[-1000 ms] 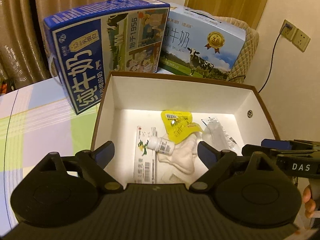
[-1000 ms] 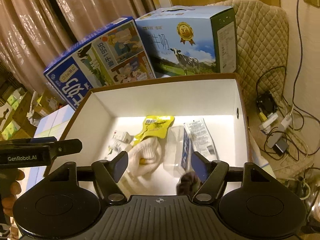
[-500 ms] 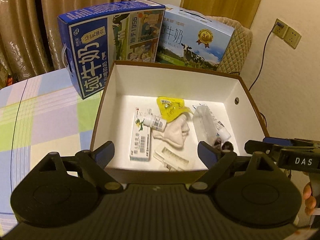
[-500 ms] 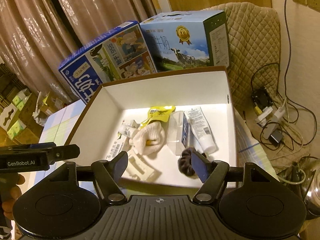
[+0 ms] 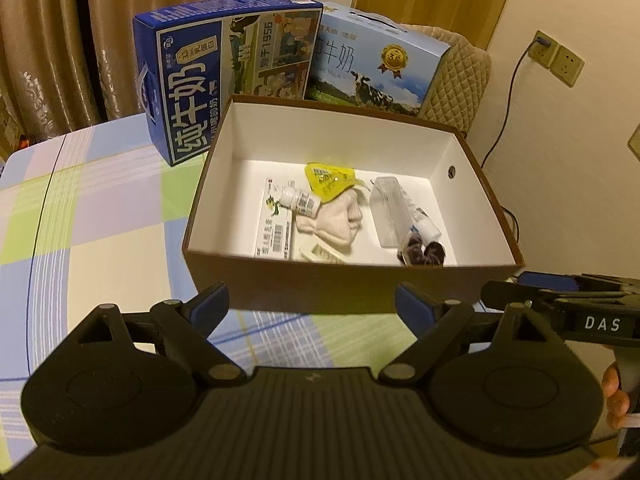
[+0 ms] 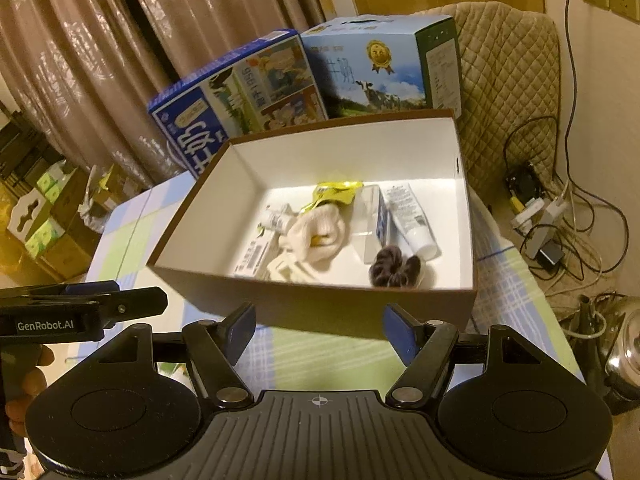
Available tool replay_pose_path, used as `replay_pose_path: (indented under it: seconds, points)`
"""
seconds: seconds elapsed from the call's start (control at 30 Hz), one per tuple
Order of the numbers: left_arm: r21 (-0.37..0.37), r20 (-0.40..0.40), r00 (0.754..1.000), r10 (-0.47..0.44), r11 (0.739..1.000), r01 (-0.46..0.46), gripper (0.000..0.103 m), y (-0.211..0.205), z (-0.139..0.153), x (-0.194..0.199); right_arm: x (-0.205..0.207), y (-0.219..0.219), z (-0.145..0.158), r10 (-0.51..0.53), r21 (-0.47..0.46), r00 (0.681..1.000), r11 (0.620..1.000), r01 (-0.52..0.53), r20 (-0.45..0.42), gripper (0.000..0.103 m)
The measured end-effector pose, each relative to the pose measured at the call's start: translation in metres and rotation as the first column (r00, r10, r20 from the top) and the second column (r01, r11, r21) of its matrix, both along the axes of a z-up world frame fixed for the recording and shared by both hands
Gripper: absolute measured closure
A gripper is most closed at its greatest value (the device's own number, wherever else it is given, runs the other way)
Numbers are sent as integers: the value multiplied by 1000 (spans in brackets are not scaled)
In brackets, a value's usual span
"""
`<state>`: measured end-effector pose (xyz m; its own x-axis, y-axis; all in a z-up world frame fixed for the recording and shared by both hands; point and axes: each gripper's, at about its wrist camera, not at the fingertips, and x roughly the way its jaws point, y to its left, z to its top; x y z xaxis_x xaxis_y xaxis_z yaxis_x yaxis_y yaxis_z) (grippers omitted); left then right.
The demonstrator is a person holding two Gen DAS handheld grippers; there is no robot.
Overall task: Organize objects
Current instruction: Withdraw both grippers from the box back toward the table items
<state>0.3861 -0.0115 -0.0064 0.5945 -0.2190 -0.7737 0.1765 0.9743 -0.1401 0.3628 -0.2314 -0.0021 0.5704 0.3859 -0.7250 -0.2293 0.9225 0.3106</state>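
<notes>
A checked tablecloth [image 5: 100,216] carries the box [image 6: 320,304], with two milk cartons [image 5: 224,68] behind it. Inside lie a glove [image 6: 316,236], tube [image 6: 412,220], scrunchie [image 6: 394,266] and packets, seemingly gathered there for tidiness. The left gripper [image 5: 312,304] and right gripper [image 6: 318,328] hover empty before the box, fingers apart.

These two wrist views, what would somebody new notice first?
Probably the open brown box with white walls in the middle of the checked table, holding a yellow pouch, a cream cloth, a tube and a dark scrunchie. Behind it stand two blue milk cartons. Both grippers, left and right, hang open in front of the box.
</notes>
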Motion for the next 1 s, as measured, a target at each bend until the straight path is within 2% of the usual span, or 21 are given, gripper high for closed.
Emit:
replay_pose_path:
  seconds: [0.37,1.0]
  points:
    - [-5,-21,1000,13,1000,-13,15,14,-2,-37,-30,8,-3,28,-5,999,1000,-28,-22,35]
    - [21,-128,989,74,997,-72,15,41,-36,-84,-59,28,-38,95,-24,986,995,-99,-140,35]
